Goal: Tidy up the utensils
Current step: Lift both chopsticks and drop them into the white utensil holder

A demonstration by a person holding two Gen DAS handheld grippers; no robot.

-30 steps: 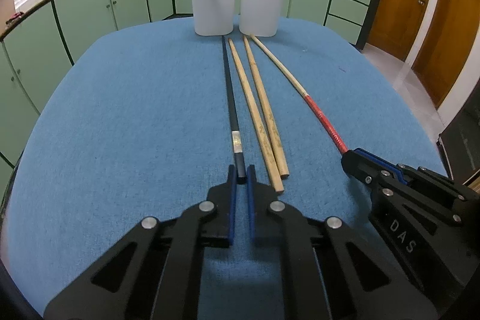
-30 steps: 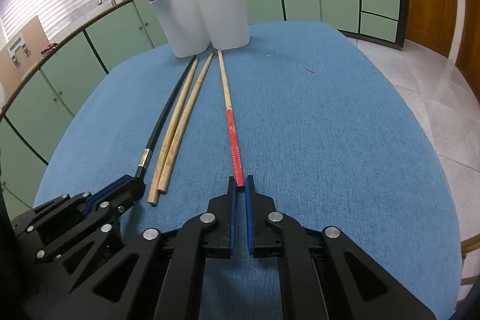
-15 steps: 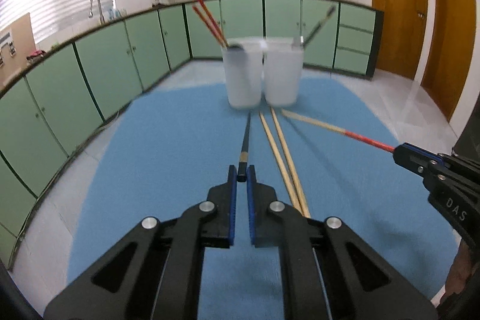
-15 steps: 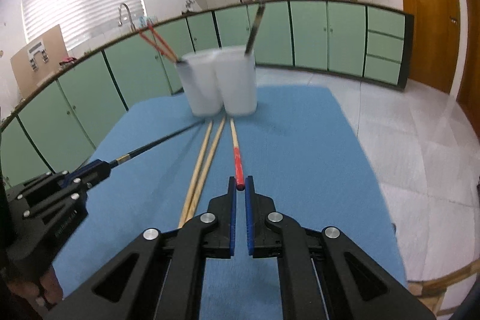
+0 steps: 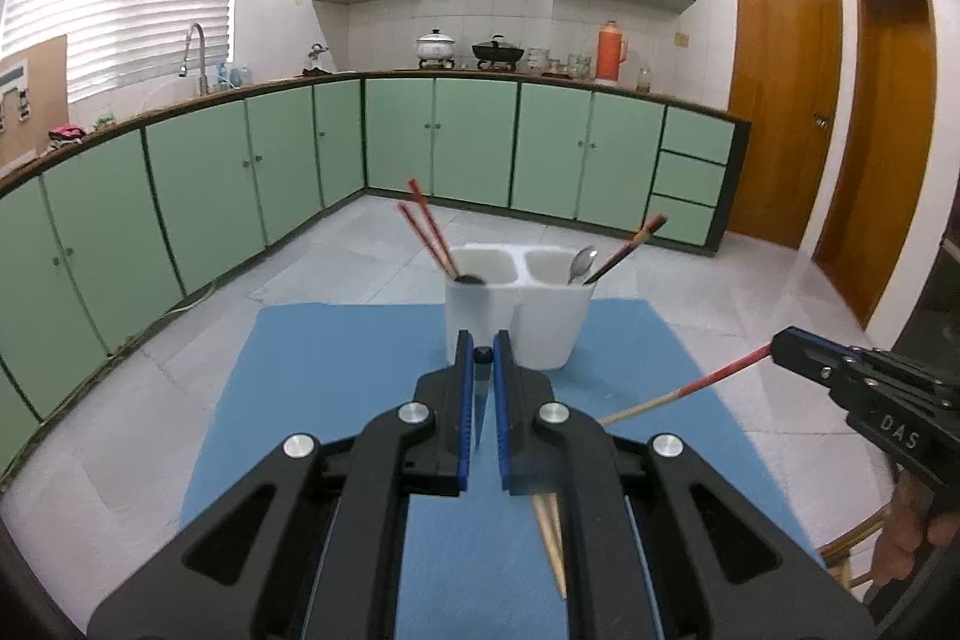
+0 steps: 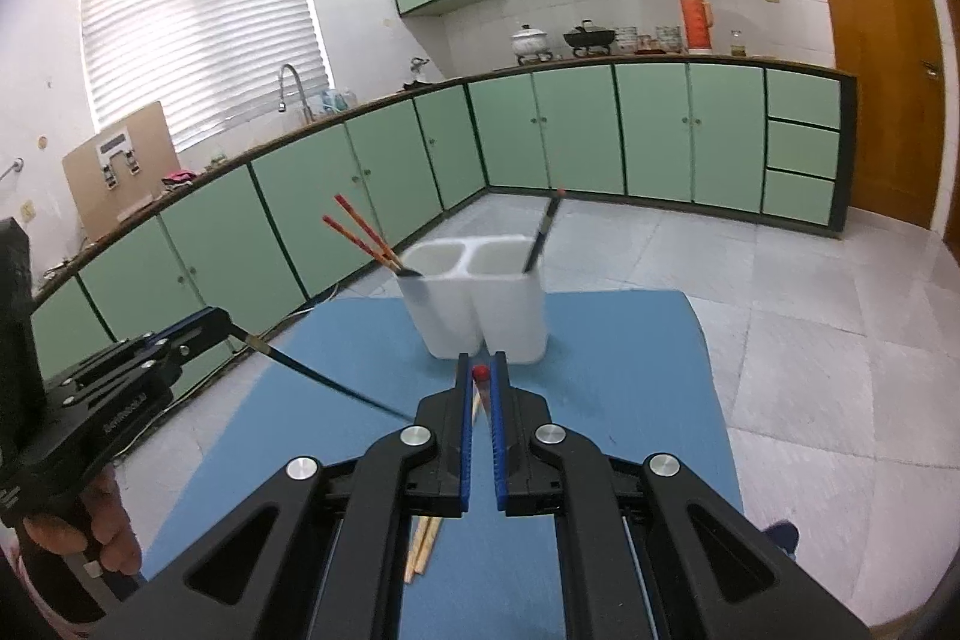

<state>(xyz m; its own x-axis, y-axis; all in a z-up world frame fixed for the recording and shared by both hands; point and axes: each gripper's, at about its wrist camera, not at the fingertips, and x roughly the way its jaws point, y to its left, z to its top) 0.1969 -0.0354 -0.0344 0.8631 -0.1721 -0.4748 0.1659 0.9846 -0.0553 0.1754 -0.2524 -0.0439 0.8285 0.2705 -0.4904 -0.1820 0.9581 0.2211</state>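
Observation:
My left gripper [image 5: 482,353] is shut on the end of a black chopstick [image 6: 324,379] and holds it raised above the blue mat [image 5: 336,370]. My right gripper [image 6: 479,373] is shut on the red end of a red-and-wood chopstick [image 5: 684,393], also raised. A white two-compartment holder [image 5: 519,316] stands at the mat's far end; its left cup holds two red chopsticks [image 5: 427,233] and a dark spoon, its right cup a metal spoon [image 5: 581,264] and a dark chopstick. Two wooden chopsticks [image 6: 425,544] lie on the mat below the grippers.
The mat-covered table stands in a kitchen with green cabinets [image 5: 480,136] around it and tiled floor [image 6: 810,340] beyond its edges. Wooden doors [image 5: 780,100] are at the right. A chair edge [image 5: 852,562] shows at the lower right.
Both grippers have lifted their chopsticks off the mat and risen high, so the views now look down on the holder. The two wooden chopsticks stayed on the mat.

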